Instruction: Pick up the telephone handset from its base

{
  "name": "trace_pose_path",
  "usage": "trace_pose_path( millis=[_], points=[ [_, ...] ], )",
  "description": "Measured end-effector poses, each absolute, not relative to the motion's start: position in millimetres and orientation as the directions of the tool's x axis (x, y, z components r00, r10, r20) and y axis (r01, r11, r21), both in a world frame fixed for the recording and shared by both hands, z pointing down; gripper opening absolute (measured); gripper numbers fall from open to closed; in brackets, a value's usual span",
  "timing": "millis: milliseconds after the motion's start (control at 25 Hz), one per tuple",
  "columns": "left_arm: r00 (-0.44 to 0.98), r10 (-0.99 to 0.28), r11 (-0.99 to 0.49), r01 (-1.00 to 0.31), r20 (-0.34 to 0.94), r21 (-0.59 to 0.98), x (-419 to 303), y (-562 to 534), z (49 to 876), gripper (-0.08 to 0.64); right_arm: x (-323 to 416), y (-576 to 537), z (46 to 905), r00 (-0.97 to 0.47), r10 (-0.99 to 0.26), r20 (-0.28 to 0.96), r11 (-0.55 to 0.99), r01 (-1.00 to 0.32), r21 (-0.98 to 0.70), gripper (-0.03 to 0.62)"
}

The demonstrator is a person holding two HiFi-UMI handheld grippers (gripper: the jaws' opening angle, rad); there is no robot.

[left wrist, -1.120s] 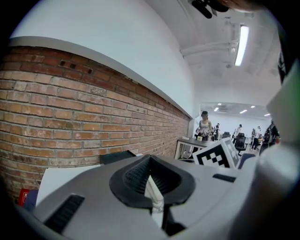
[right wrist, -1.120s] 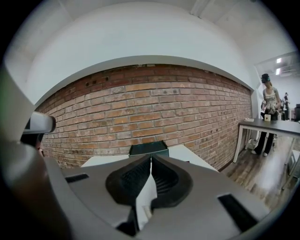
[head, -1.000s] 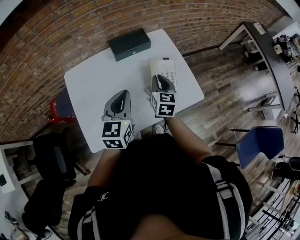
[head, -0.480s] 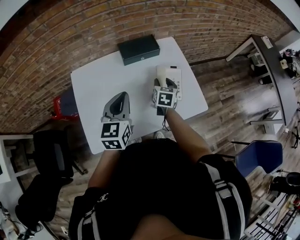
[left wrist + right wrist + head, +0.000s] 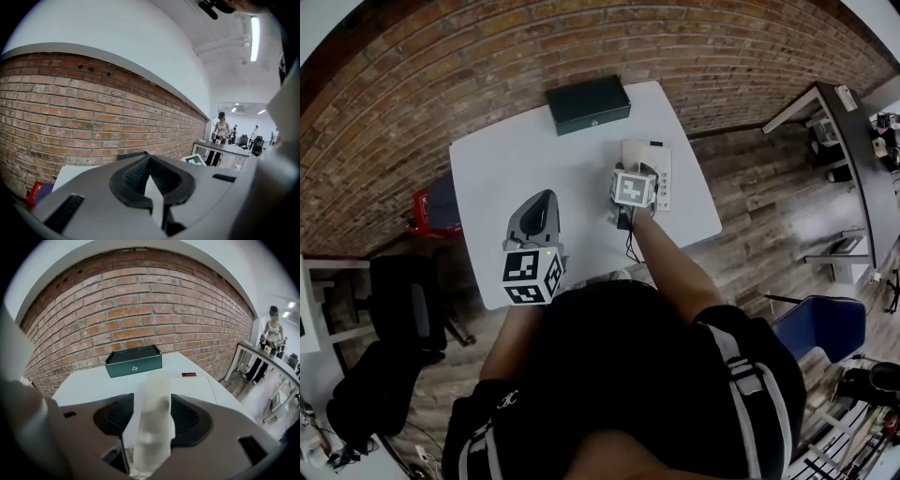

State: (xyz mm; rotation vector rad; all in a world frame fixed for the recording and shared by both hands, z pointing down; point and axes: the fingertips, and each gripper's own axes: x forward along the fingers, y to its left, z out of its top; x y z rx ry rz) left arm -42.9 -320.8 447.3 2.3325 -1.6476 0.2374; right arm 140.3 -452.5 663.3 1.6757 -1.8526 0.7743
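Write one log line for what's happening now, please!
right gripper: shut on handset | left gripper: shut, empty | base: on table

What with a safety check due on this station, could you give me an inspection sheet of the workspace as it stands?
Surface: white table, set against a brick wall.
Job's things: telephone handset held between the right gripper's jaws; telephone base lies on the table's right side.
Clutter: dark green box at the table's far edge.
Grippers: right gripper shut on the handset; left gripper shut and empty, above the table's near left part.
Cables: dark cord runs from under the right gripper toward the table's near edge.
Surroundings: wood floor, blue chair, long desk; a person stands far off.
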Motion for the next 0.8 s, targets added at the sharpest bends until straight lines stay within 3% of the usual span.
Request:
trace_pose_path(
  millis=[360,800],
  points=[
    [0.311,-0.902,-0.286,-0.950,0.298,0.125,-46.9,-321.9,449.8,-0.003,142.2,-457.9,699.3,-0.100,-0.648,0.755,0.023,-0.993,-0.112,0.212],
    [0.307,-0.902,-0.283,-0.951,0.305,0.121,-50.8,-322.1,452.2,-0.002,138.5,-449.7,683.7,-0.125,-0.650,0.750,0.058,-0.992,-0.115,0.202]
  ],
)
